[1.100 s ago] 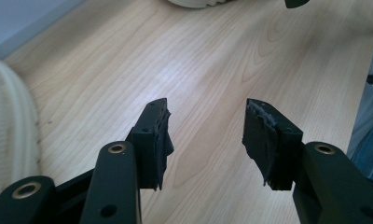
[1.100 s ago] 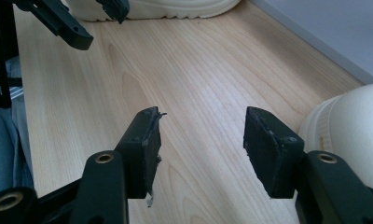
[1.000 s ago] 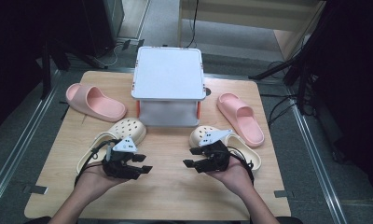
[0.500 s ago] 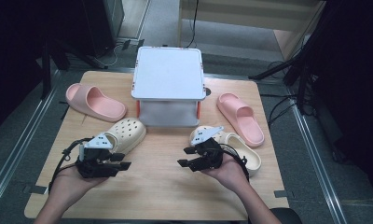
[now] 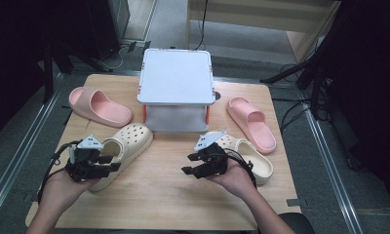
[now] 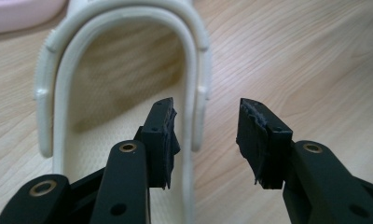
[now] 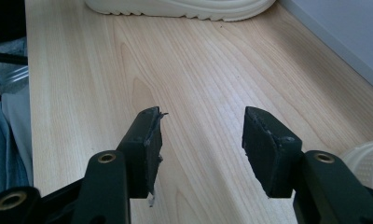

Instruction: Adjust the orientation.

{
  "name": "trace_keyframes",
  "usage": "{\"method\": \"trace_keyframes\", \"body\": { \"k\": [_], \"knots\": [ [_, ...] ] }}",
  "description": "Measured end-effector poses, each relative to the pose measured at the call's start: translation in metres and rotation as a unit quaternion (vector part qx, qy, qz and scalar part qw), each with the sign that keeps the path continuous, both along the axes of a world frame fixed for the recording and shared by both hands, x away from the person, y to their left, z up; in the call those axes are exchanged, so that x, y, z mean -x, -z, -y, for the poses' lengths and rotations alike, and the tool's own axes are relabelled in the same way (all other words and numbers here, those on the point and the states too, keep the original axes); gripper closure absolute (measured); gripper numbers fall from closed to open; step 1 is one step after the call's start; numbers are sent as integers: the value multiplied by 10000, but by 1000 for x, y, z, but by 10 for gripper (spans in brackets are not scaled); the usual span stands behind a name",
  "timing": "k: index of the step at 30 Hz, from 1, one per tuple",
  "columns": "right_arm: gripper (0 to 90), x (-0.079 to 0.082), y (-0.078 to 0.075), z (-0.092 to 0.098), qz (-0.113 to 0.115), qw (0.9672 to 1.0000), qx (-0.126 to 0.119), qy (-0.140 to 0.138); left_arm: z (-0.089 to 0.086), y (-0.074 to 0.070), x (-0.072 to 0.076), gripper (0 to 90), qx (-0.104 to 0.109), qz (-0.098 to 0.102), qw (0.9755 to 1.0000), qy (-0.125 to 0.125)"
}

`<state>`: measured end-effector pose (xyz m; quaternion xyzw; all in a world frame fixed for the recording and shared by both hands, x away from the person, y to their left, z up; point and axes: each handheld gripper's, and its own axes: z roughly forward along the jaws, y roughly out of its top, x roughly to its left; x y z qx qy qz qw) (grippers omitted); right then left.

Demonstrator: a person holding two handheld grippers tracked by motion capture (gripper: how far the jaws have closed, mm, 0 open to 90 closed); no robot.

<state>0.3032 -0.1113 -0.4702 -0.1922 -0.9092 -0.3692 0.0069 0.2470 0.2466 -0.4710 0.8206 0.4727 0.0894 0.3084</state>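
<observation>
Two cream clogs lie on the wooden table (image 5: 154, 195). The left clog (image 5: 127, 144) has its heel end toward my left gripper (image 5: 112, 163). In the left gripper view the clog's side wall (image 6: 194, 93) stands between the jaws of my left gripper (image 6: 205, 135), one pad inside the shoe and one outside. The jaws have just been closing, and a gap still shows on the outer side. My right gripper (image 5: 187, 164) is open beside the right clog (image 5: 249, 161) and points left over bare wood. Nothing lies between the jaws of my right gripper (image 7: 201, 140).
A white box-like stand (image 5: 176, 83) sits at the table's middle back. One pink slide (image 5: 98, 105) lies at the far left, another pink slide (image 5: 251, 122) at the right. The right gripper view has the left clog's sole (image 7: 175, 9) far off and the stand's wall (image 7: 343, 37) at right.
My left gripper has slid leftward along the left clog to its heel end, and its jaws have narrowed around the side wall. The right gripper has stayed in place.
</observation>
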Motion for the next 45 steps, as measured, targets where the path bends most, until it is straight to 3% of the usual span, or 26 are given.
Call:
{"method": "trace_keyframes", "body": {
  "k": [7, 14, 18, 25, 29, 34, 37, 38, 39, 45],
  "knots": [
    [476, 1, 2, 1, 15, 10000, 59, 29, 8, 11, -17, 666, 70, -80, 9999, 34],
    [475, 4, 2, 5, 8, 9999, 71, 120, 8, 11, -22, 766, 18, -36, 10000, 89],
    [475, 5, 3, 8, 13, 9999, 83, 151, 8, 3, -23, 779, -164, 105, 9998, 85],
    [475, 6, 2, 16, 12, 9996, 42, 275, 12, -17, -19, 780, -119, 310, 9994, 117],
    [476, 7, 3, 21, 1, 9993, 39, 367, 28, -27, -17, 780, -54, 370, 9986, 376],
    [476, 9, 4, 23, 19, 9991, 48, 426, 48, -28, -17, 780, -76, 386, 9970, 667],
    [476, 11, 4, 27, 33, 9988, 41, 490, 69, -26, -19, 779, -33, 353, 9951, 924],
    [476, 11, 4, 27, 33, 9988, 41, 490, 69, -26, -19, 778, -33, 353, 9951, 924],
    [477, 13, 4, 29, 27, 9987, 32, 517, 79, -24, -20, 777, -68, 352, 9936, 1071],
    [479, 17, 5, 31, 46, 9983, -6, 582, 100, -15, -23, 777, -55, 343, 9910, 1294]
  ]
}}
